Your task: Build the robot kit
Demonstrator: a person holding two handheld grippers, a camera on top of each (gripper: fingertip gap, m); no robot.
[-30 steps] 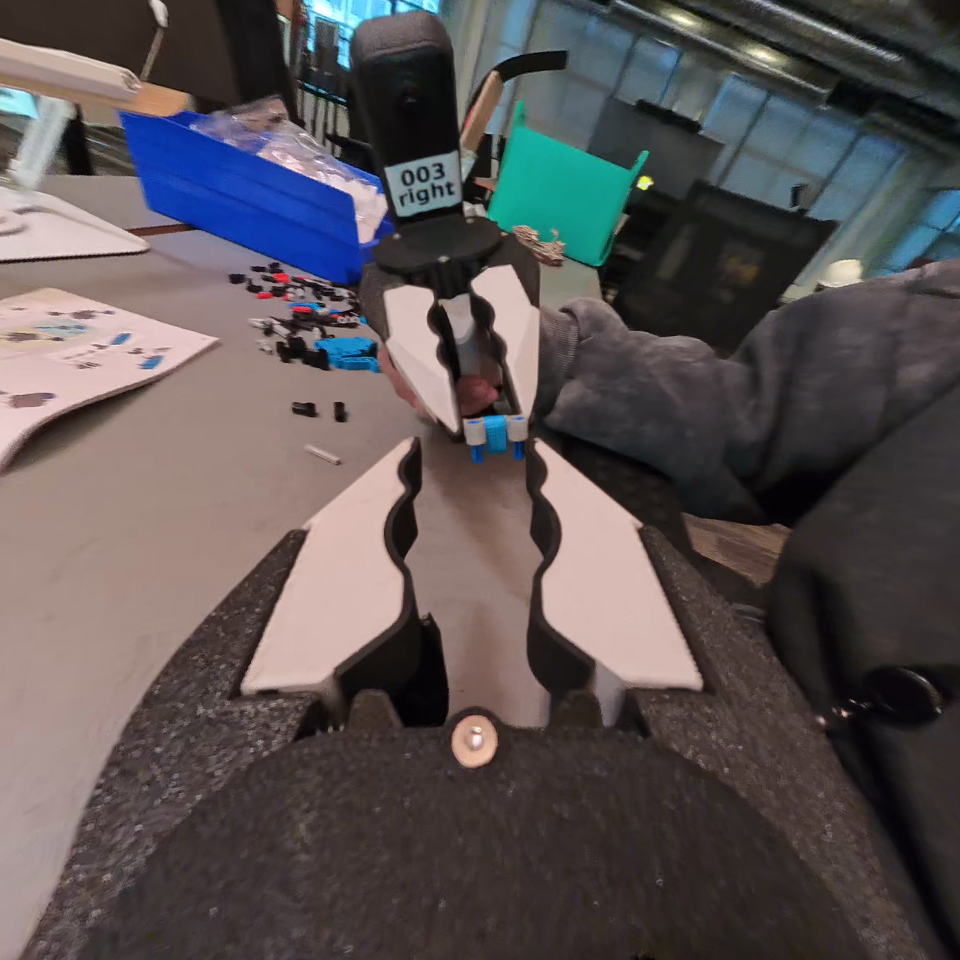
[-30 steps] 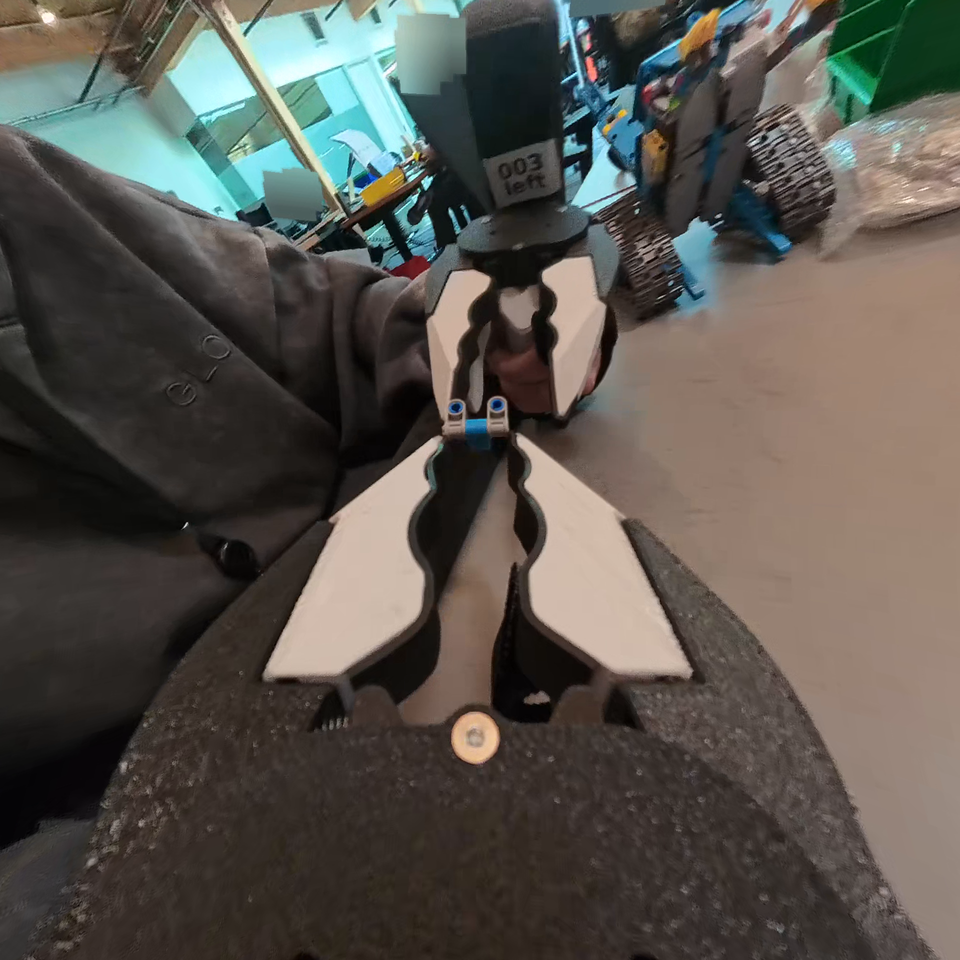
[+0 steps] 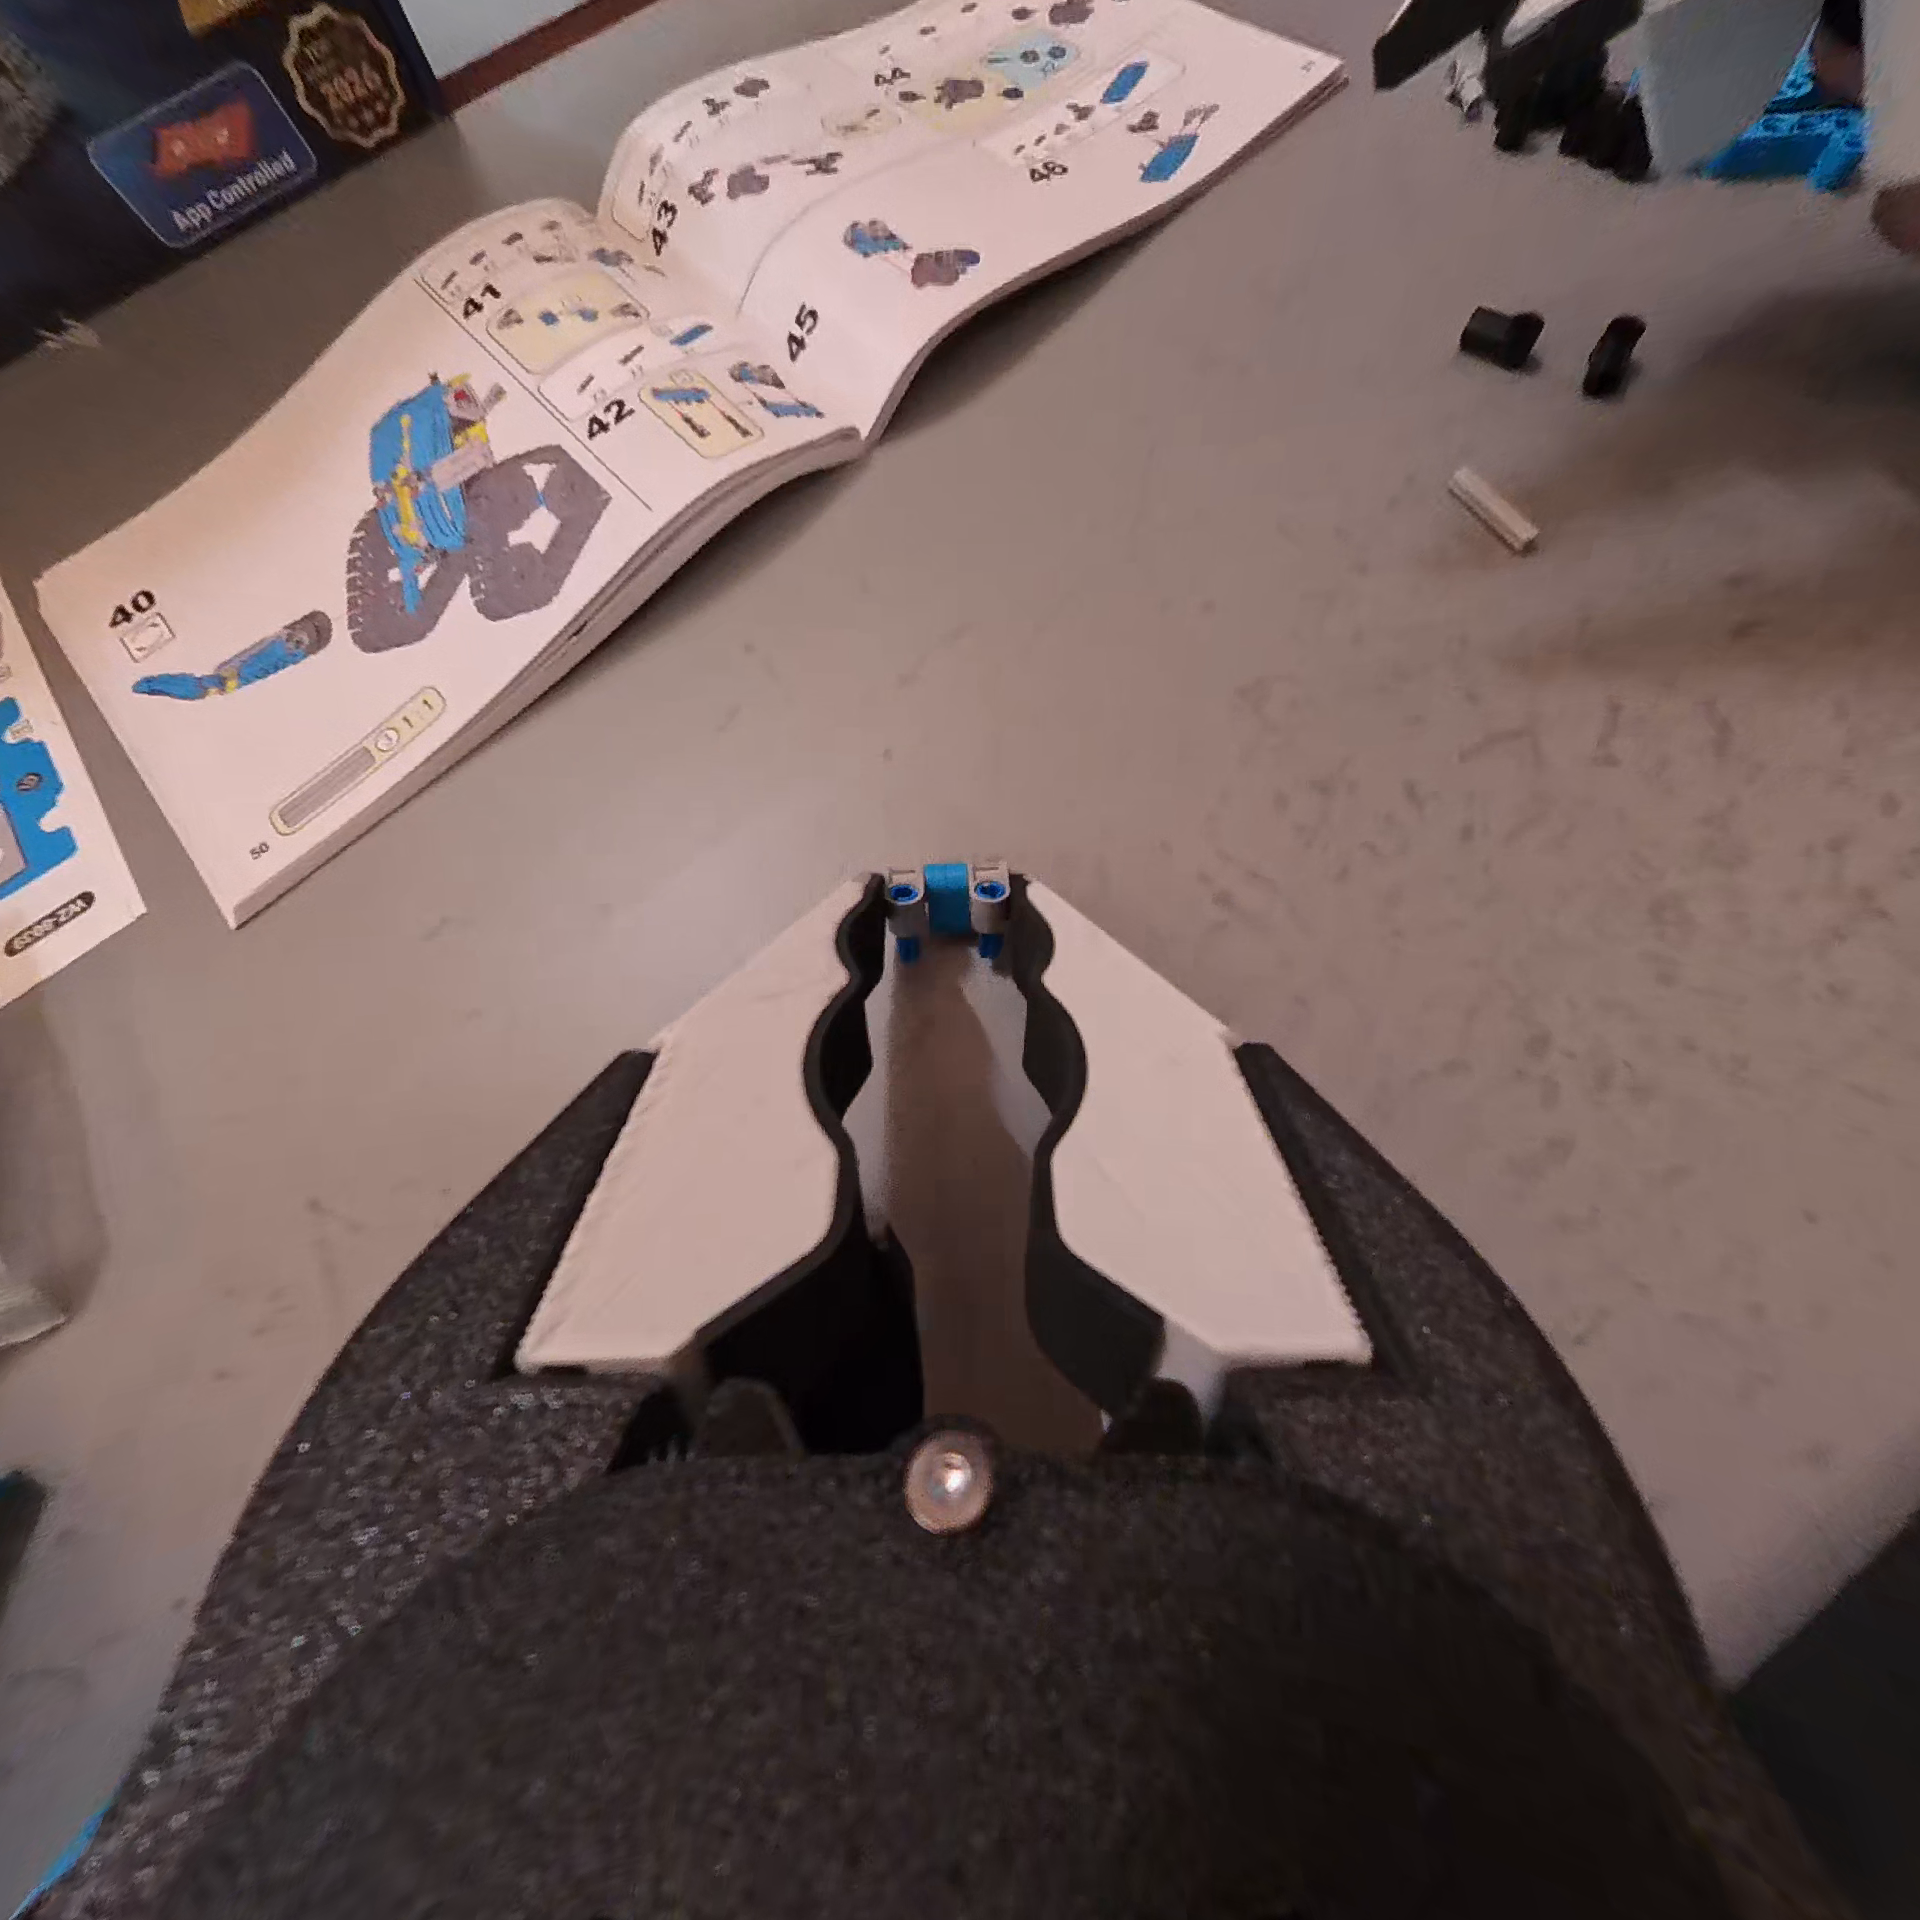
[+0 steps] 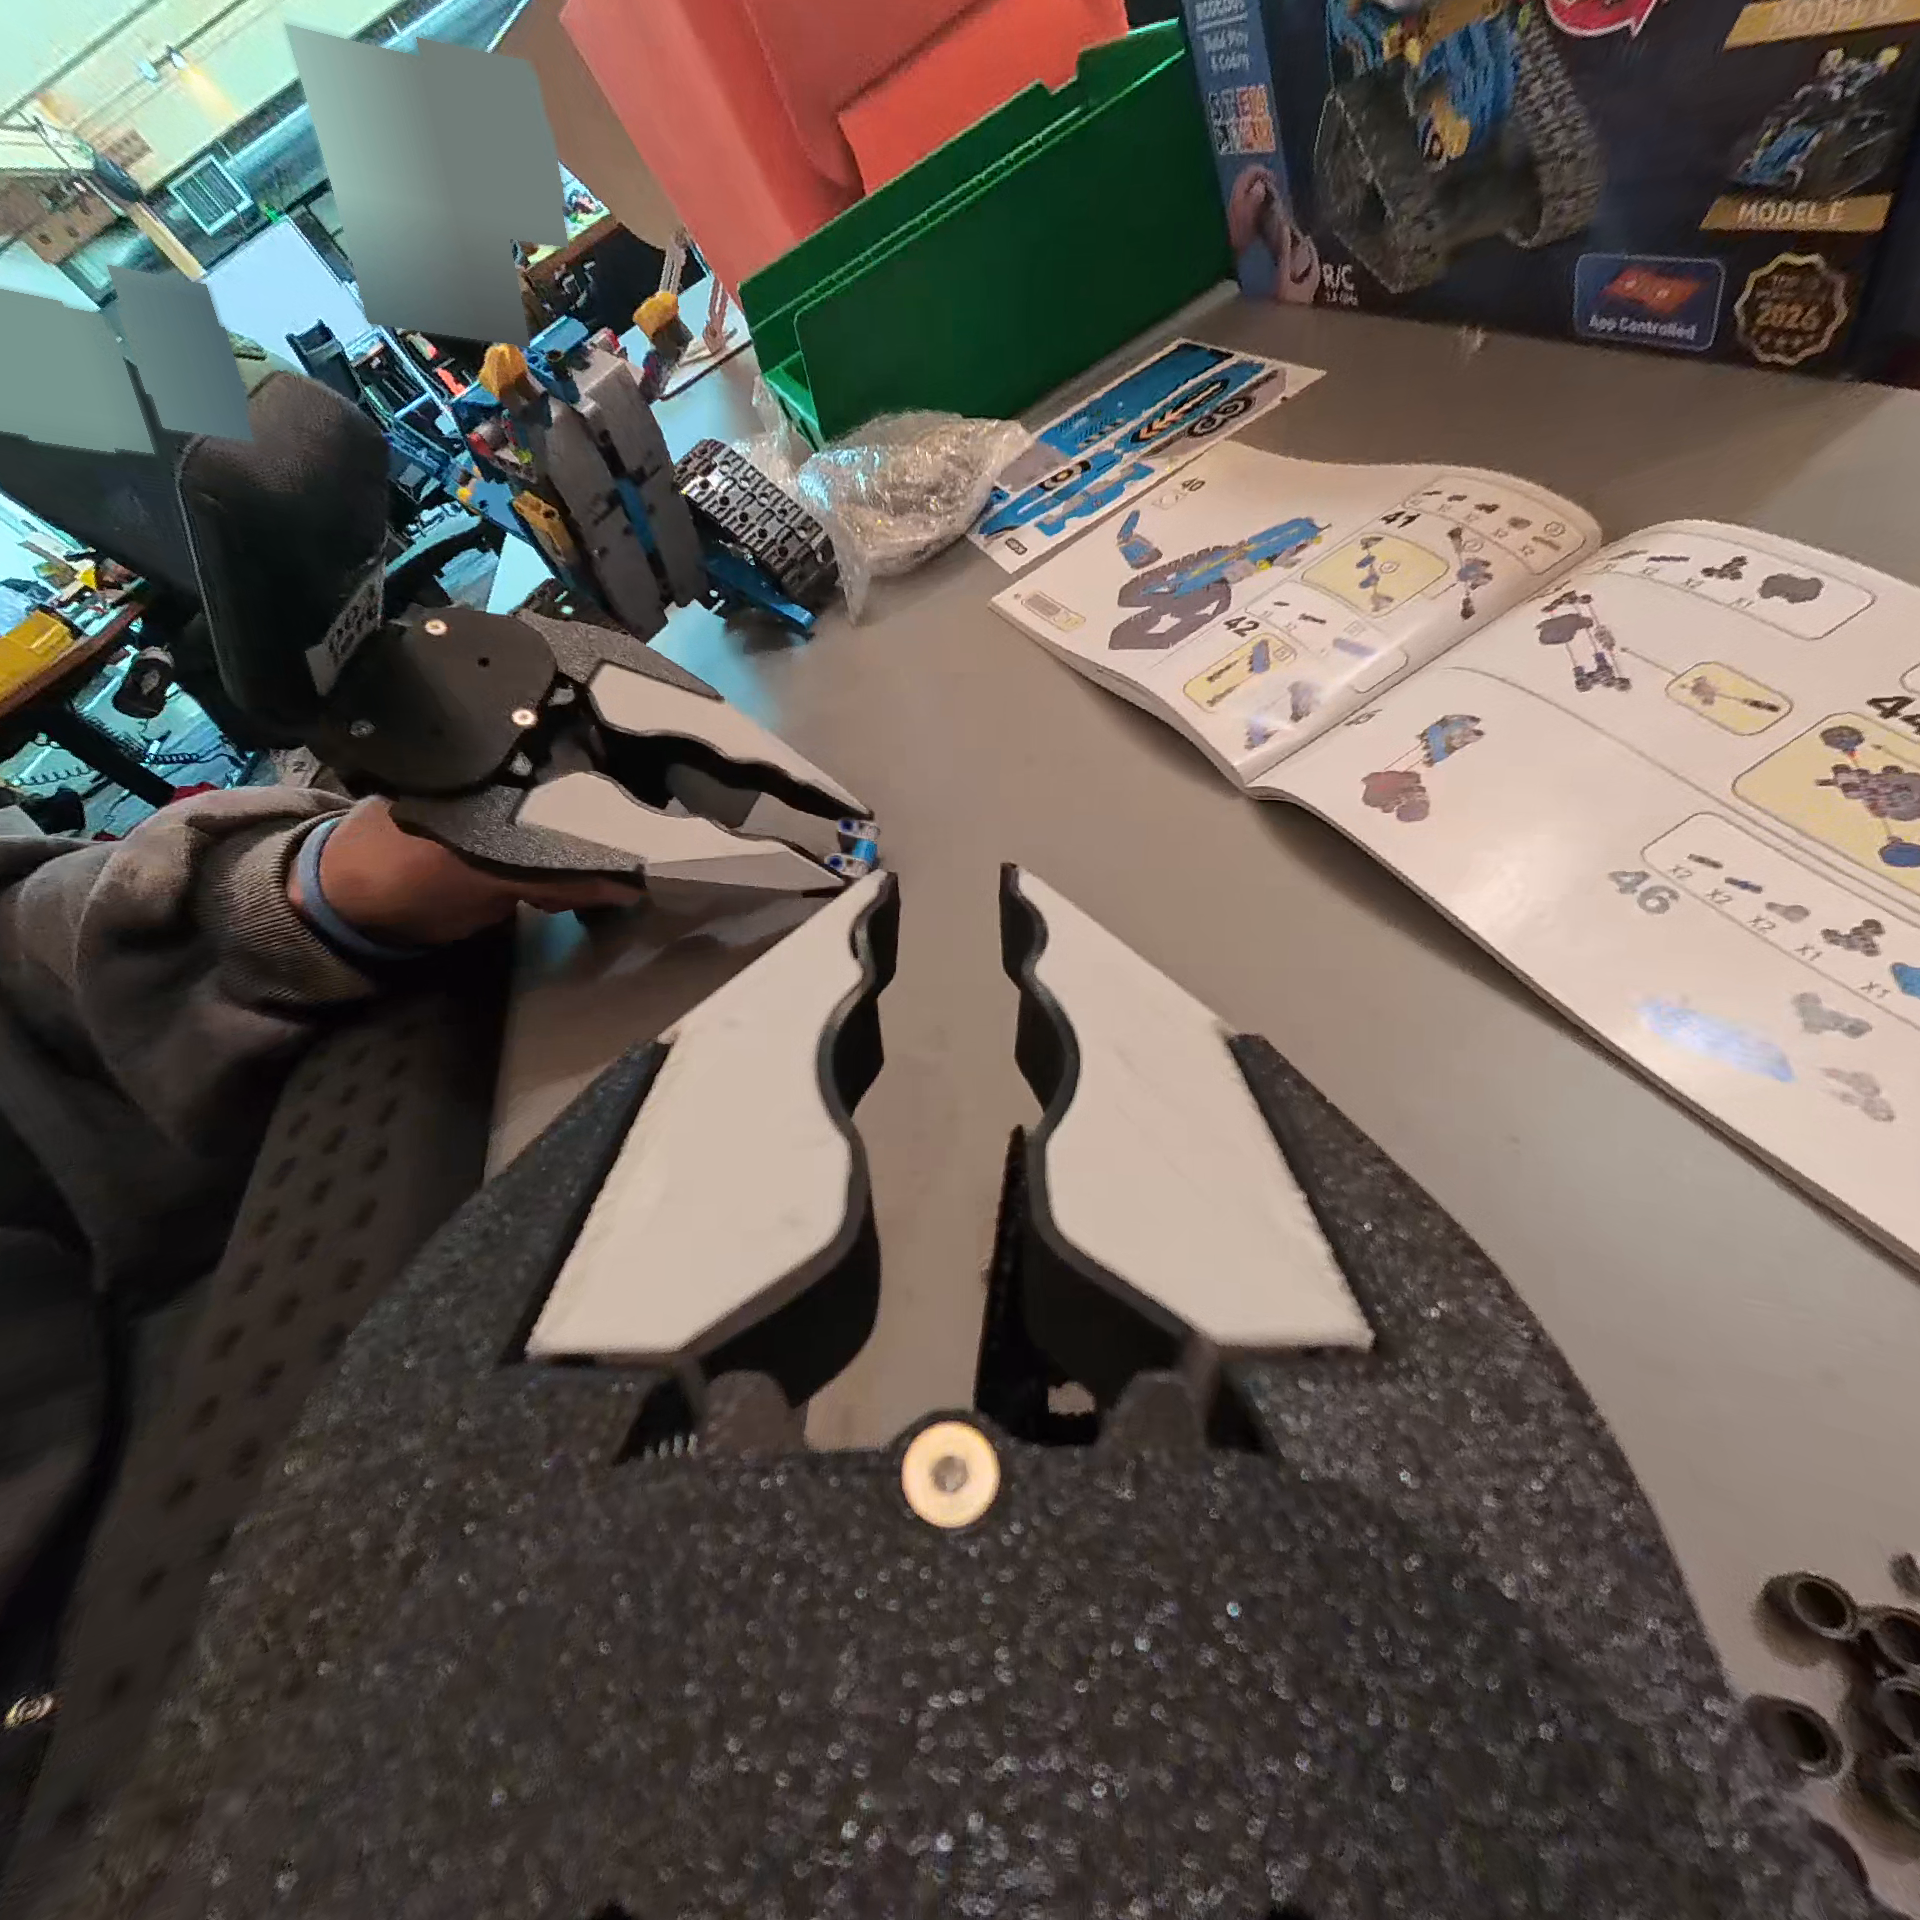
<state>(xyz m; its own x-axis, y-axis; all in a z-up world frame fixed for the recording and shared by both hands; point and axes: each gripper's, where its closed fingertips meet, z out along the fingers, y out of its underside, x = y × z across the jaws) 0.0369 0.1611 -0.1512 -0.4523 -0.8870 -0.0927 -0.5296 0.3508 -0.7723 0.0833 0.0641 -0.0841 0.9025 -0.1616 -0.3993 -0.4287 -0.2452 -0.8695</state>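
2 grippers over grey tabletop (image 3: 1143,675): left gripper (image 3: 948,902) pinching small blue-grey brick piece (image 3: 948,902); right gripper (image 4: 945,883) parted, empty.

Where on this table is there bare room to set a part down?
Bare grey table lies between the open manual, the left hand-held gripper and the small beige rod. It is crowded beyond the rod, by the black pieces.

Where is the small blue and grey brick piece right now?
The blue and grey piece is pinched at the tips of the left tongs, above bare grey table, right of the open instruction booklet.
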